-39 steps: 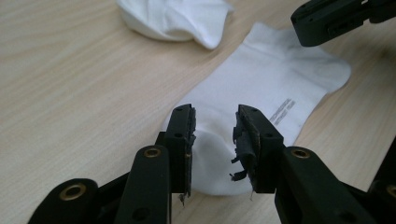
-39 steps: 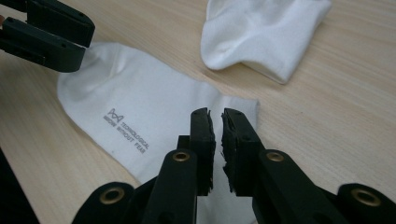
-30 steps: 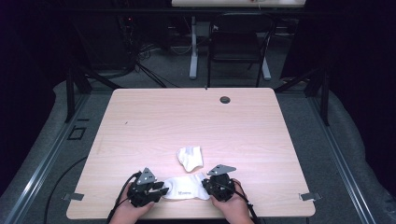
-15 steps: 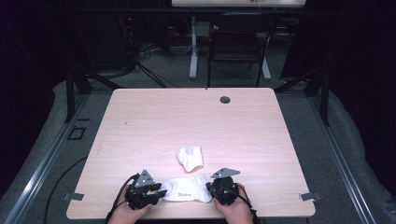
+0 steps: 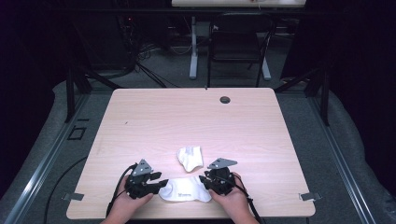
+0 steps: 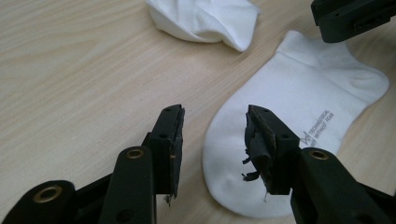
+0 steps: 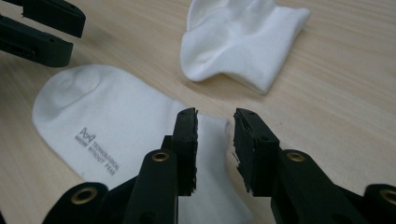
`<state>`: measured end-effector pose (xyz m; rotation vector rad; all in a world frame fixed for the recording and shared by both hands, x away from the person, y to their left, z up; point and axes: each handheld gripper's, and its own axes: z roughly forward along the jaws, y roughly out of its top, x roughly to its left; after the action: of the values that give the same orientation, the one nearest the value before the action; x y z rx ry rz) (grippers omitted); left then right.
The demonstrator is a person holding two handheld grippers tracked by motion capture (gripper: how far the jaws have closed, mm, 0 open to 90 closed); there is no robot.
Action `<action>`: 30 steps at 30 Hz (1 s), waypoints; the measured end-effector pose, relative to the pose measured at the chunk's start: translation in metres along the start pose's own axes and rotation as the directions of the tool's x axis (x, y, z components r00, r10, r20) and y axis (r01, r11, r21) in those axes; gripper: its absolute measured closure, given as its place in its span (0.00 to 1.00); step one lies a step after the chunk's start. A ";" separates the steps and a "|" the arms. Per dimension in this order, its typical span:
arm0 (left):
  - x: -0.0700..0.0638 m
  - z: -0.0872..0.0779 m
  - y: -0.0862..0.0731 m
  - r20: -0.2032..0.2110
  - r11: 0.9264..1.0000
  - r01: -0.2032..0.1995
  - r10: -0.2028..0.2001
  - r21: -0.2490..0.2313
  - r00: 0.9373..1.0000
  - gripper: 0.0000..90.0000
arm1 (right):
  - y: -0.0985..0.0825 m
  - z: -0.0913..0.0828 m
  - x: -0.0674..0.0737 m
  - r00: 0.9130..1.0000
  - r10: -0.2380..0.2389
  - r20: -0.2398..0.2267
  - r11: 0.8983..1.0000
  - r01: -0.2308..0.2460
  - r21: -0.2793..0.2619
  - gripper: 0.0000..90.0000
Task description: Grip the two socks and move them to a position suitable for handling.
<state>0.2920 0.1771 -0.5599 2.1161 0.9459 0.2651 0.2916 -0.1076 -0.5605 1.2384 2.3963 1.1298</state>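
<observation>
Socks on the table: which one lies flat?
The printed sock between the two grippers lies flat; the other sock, farther up the table, is crumpled.

Dim lab: bare wooden table (image 5: pixel 196 116), cables (image 5: pixel 140 56), office chair (image 5: pixel 236 42).

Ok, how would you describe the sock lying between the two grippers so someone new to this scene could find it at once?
Start at the wooden table and go to its near edge, where the left gripper and right gripper face each other. The flat sock lies spread out between them. Unlike the crumpled sock just behind it, it lies smooth and carries small grey printed lettering.
</observation>
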 end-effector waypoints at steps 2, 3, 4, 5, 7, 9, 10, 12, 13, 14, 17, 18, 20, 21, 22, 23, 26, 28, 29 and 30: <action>0.004 0.004 0.005 -0.007 1.000 0.002 -0.002 0.001 1.000 0.63 | 0.006 0.004 -0.003 1.000 0.012 -0.011 1.000 -0.012 0.010 0.78; 0.005 0.005 0.007 -0.012 1.000 0.002 -0.002 -0.001 1.000 0.63 | 0.009 0.007 -0.004 1.000 0.016 -0.009 1.000 -0.016 0.008 0.80; 0.007 0.007 0.009 -0.020 1.000 0.000 0.000 -0.001 1.000 0.63 | 0.012 0.009 -0.004 1.000 0.017 -0.005 1.000 -0.017 0.010 0.80; 0.009 0.008 0.011 -0.025 1.000 0.002 -0.002 -0.008 1.000 0.63 | 0.015 0.011 -0.005 1.000 0.021 -0.008 1.000 -0.021 0.005 0.82; 0.012 0.010 0.013 -0.029 1.000 0.010 -0.010 -0.013 1.000 0.63 | 0.020 0.014 -0.005 1.000 0.027 -0.008 1.000 -0.027 0.003 0.83; 0.014 0.013 0.015 -0.036 1.000 0.018 -0.018 -0.013 0.999 0.63 | 0.026 0.018 -0.005 1.000 0.028 -0.009 1.000 -0.028 0.010 0.84; 0.015 0.013 0.015 -0.039 1.000 0.018 -0.018 -0.011 0.999 0.63 | 0.029 0.020 -0.004 1.000 0.019 -0.009 1.000 -0.018 0.010 0.85; 0.016 0.015 0.014 -0.042 1.000 0.022 -0.022 -0.012 0.999 0.63 | 0.033 0.023 -0.004 1.000 0.013 -0.005 1.000 -0.013 0.017 0.85; 0.017 0.015 0.014 -0.043 1.000 0.020 -0.021 -0.013 0.999 0.63 | 0.035 0.024 -0.004 1.000 0.009 -0.005 1.000 -0.009 0.015 0.85; 0.017 0.015 0.014 -0.043 1.000 0.017 -0.018 -0.012 0.999 0.63 | 0.037 0.026 -0.004 1.000 0.012 -0.005 1.000 -0.012 0.021 0.85; 0.018 0.015 0.015 -0.041 0.999 0.026 -0.027 -0.022 0.999 0.63 | 0.041 0.031 -0.004 1.000 0.012 0.003 1.000 -0.012 0.023 0.84; 0.019 0.015 0.016 -0.040 0.999 0.028 -0.029 -0.024 0.999 0.63 | 0.043 0.032 -0.004 1.000 0.014 0.001 1.000 -0.014 0.021 0.84; 0.019 0.015 0.016 -0.039 0.999 0.033 -0.034 -0.024 0.999 0.63 | 0.045 0.035 -0.004 1.000 0.021 0.000 0.999 -0.021 0.024 0.84; 0.019 0.016 0.015 -0.040 0.999 0.032 -0.033 -0.024 0.999 0.63 | 0.047 0.037 -0.003 1.000 0.021 0.000 0.999 -0.021 0.026 0.84; 0.020 0.016 0.015 -0.042 0.999 0.027 -0.028 -0.023 0.999 0.63 | 0.048 0.039 -0.003 1.000 0.018 -0.001 1.000 -0.018 0.021 0.84; 0.020 0.016 0.015 -0.043 0.999 0.026 -0.026 -0.022 0.999 0.63 | 0.049 0.041 -0.003 1.000 0.022 -0.002 1.000 -0.022 0.023 0.84; 0.020 0.016 0.015 -0.047 0.999 0.023 -0.024 -0.023 0.999 0.63 | 0.052 0.047 0.000 1.000 0.017 -0.003 0.999 -0.017 0.028 0.82; 0.020 0.016 0.015 -0.046 1.000 0.023 -0.024 -0.022 0.999 0.62 | 0.054 0.049 0.002 1.000 0.025 -0.007 0.999 -0.025 0.025 0.81; 0.020 0.016 0.015 -0.049 1.000 0.021 -0.022 -0.022 0.999 0.62 | 0.055 0.050 0.003 1.000 0.028 -0.014 1.000 -0.028 0.015 0.79; 0.020 0.016 0.015 -0.052 1.000 0.022 -0.023 -0.020 0.998 0.62 | 0.057 0.052 0.005 0.999 0.034 -0.020 0.999 -0.034 0.004 0.79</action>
<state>0.3218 0.1761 -0.5624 2.0884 0.9922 0.3182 0.3487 -0.0564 -0.5544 1.2798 2.4015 1.1537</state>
